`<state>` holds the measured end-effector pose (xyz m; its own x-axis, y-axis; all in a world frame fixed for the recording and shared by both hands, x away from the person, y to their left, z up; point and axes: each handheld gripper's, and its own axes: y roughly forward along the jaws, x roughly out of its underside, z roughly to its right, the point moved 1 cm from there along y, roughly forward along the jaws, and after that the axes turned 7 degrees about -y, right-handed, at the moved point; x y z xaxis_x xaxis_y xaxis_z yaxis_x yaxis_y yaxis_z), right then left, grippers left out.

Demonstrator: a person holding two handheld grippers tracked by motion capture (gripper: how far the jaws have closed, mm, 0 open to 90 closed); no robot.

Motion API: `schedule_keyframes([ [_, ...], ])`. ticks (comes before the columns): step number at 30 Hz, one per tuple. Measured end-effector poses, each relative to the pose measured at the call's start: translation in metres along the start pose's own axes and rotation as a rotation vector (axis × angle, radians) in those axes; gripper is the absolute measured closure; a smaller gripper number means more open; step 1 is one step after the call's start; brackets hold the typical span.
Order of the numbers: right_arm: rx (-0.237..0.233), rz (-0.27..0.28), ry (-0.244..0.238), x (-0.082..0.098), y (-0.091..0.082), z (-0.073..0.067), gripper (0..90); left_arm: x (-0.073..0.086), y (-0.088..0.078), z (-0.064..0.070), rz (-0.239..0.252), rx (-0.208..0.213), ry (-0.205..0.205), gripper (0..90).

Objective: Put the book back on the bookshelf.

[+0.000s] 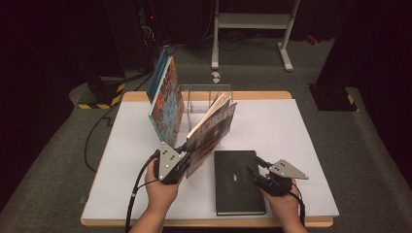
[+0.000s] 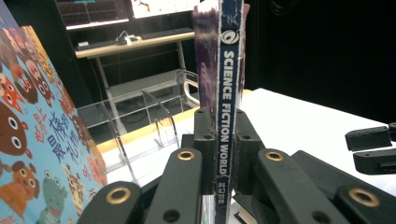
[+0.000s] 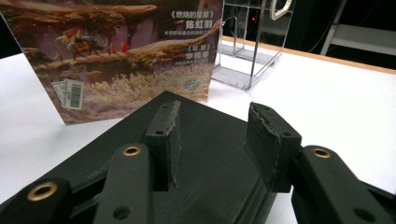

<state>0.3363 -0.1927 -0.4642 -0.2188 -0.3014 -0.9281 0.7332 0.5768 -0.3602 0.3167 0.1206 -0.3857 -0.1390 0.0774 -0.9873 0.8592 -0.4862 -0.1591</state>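
Grippers near edge | left gripper pinches magazine spine, tilted upright on white tabletop | right gripper jaws spread over flat black notebook | behind: colourful book standing, clear rack | beyond: grey carpet, white stand, dark room.

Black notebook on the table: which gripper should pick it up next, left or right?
Right, probably. The right gripper is open at the black notebook, jaws over its cover. The left gripper is shut on the magazine, so it is busy.
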Motion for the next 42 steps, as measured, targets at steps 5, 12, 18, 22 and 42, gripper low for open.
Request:
schedule_keyframes([
  [5, 0.0, -0.002, -0.004, 0.0, 0.0, 0.0, 54.9, 0.001, -0.005, -0.012, 0.017, -0.007, -0.03, 83.8],
  [12, -0.009, 0.009, 0.016, -0.001, -0.001, 0.0, 54.9, 0.005, -0.013, -0.029, 0.004, 0.017, -0.064, 83.6],
  [18, -0.011, 0.003, 0.015, -0.001, 0.0, -0.001, 55.0, 0.003, -0.014, -0.03, 0.006, 0.032, -0.064, 80.8],
  [22, -0.014, 0.001, 0.011, 0.0, 0.0, -0.002, 54.9, -0.003, -0.008, -0.032, -0.006, 0.048, -0.08, 74.5],
  [42, -0.014, 0.006, 0.01, -0.001, -0.002, -0.002, 54.6, -0.023, 0.021, -0.037, -0.059, 0.02, -0.069, 80.5],
])
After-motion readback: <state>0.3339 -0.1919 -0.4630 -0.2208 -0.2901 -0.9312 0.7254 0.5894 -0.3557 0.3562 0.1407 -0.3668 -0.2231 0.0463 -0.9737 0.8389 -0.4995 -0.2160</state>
